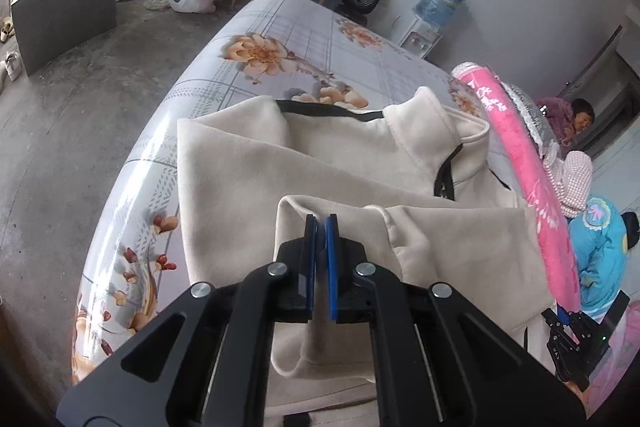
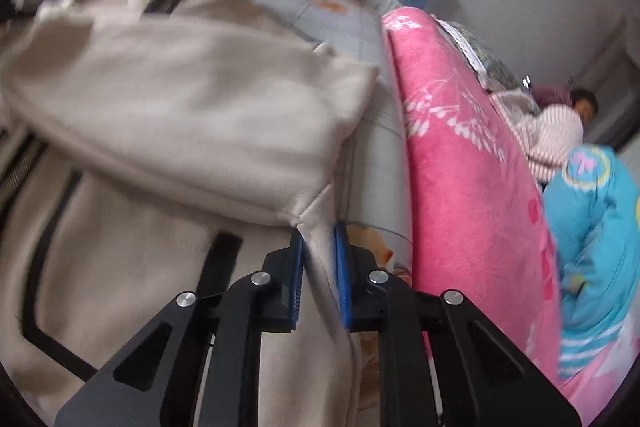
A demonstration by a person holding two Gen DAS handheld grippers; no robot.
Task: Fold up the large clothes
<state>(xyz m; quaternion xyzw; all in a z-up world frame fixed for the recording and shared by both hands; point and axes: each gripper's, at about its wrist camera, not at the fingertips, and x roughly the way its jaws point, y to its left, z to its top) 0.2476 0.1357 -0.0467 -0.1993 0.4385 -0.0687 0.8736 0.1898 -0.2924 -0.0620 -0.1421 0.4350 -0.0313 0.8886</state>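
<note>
Folding is under way but far from finished. A cream jacket [image 1: 280, 163] lies on the bed [image 1: 280, 39], its collar at the far end and its hem toward the cameras, so its long axis runs away from the viewer along the mattress. The left tool [image 1: 321, 223] has its pads pressed nearly together on a bunched fold of the cloth near the hem, lifted off the layer beneath. The right tool [image 2: 319, 231] pinches a seamed edge of the jacket, with a sleeve or side panel [image 2: 192, 107] draped across toward the collar; that view is blurred, so which part it is cannot be told. One side seems to be brought over the body. The jacket is not yet a neat packet: the collar stands up, the black zip [image 1: 444, 179] shows, and the lower half is still loose. A pink blanket [image 1: 520, 179] lies beside the jacket on the right.
</note>
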